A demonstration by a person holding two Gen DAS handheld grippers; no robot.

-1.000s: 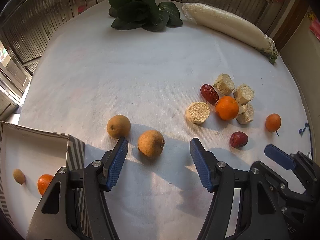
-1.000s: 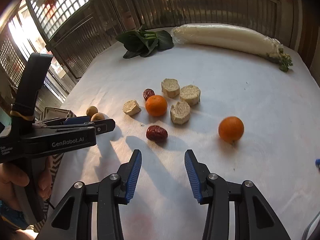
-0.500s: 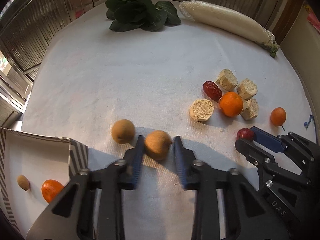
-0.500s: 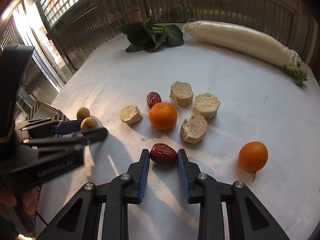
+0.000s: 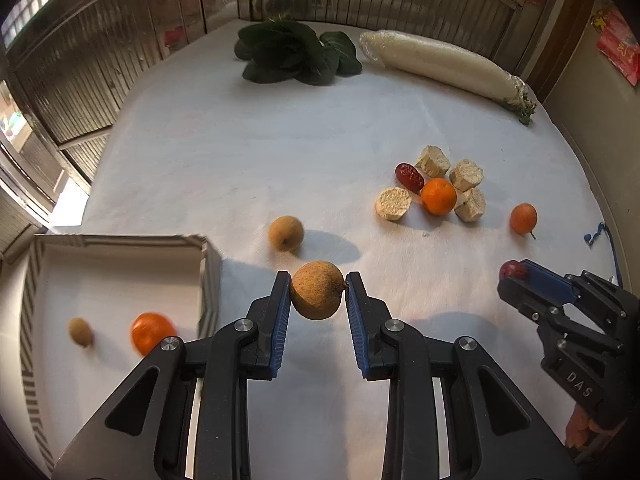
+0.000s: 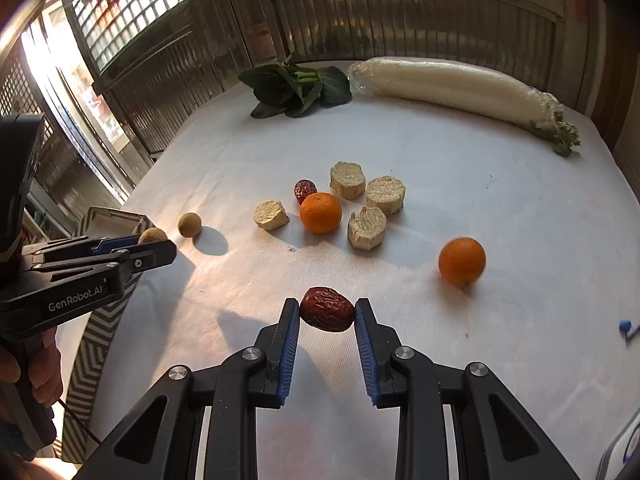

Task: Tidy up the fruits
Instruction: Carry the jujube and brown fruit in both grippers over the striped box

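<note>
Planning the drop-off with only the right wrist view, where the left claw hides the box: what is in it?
Observer: A tangerine and a small brown fruit lie apart inside the box.
Operator: Is the left claw's fruit held squarely?
Observer: Yes, the left claw pinches the round brown fruit between both pads.
Operator: Where is my claw from there?
Observer: The right claw, shut on its red date, is on the far side of the left claw from the box.

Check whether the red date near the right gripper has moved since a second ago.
Yes. The red date has left the cloth beside the cut pieces and sits lifted in the right gripper.
</note>
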